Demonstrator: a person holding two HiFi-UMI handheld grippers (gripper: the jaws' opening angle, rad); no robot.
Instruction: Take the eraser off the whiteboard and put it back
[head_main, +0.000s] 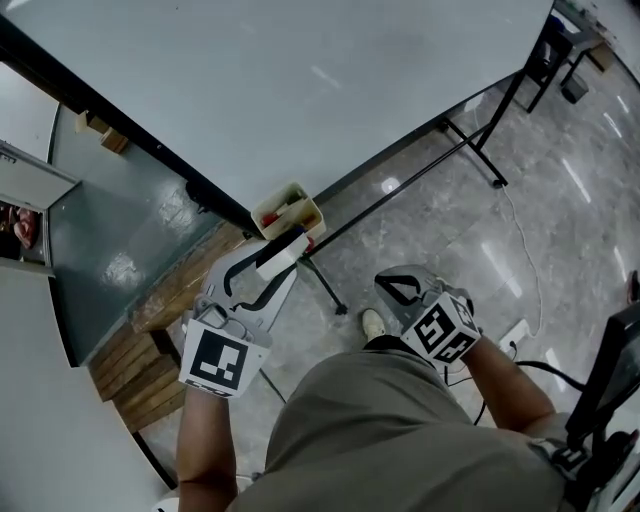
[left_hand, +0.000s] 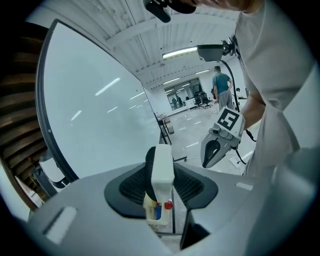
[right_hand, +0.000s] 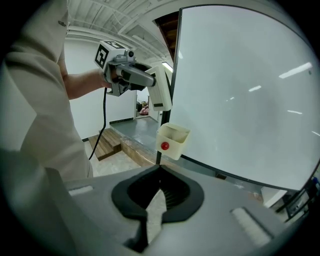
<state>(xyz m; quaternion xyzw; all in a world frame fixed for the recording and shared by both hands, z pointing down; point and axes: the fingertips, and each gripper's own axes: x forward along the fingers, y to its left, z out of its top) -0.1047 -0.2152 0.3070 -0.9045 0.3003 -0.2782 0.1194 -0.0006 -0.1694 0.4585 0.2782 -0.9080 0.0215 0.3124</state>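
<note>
Eraser (left_hand: 162, 167) clamped in left tongs (left_hand: 161, 189); right tongs (right_hand: 160, 192) closed.

The left hand-held gripper (head_main: 283, 252) reaches out ahead of the person's bare left forearm (head_main: 205, 445) and tips a little downward. Its jaws are clamped on a white eraser (left_hand: 162, 167) that stands upright between the pads. The right hand-held gripper (head_main: 392, 288) sits nearer the body, ahead of the right forearm (head_main: 515, 385). It slopes downward, jaws pressed together with nothing between them.
</note>
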